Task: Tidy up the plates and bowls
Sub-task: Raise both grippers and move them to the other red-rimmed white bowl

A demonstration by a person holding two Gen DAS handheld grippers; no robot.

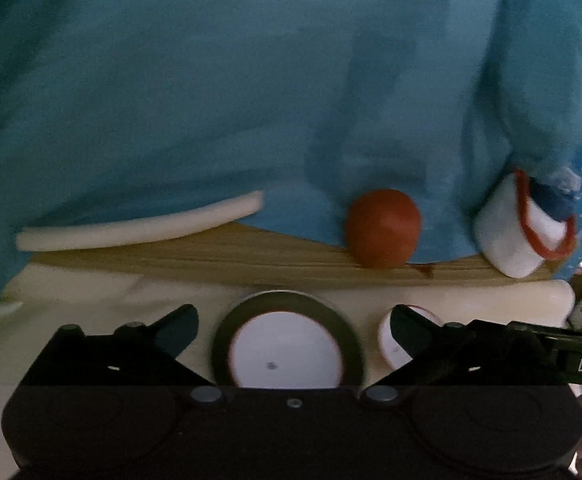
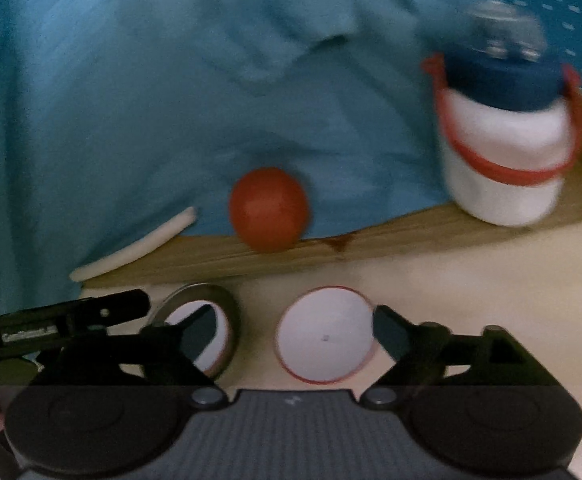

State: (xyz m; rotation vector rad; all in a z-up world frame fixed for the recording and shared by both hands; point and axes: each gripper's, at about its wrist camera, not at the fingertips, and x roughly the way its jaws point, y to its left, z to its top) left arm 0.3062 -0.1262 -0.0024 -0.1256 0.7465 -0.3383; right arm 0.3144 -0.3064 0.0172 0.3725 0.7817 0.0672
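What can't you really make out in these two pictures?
- Grey-rimmed dish, left wrist view: its near edge is hidden behind the left gripper.
- Red-rimmed bowl, same view: mostly covered by a gripper finger.
- Jar, right wrist view: motion blur smears its top.
- Blue cloth: hides whatever lies behind.

Orange ball (image 2: 269,209) and jug (image 2: 505,160) beyond bowls (image 2: 325,338).
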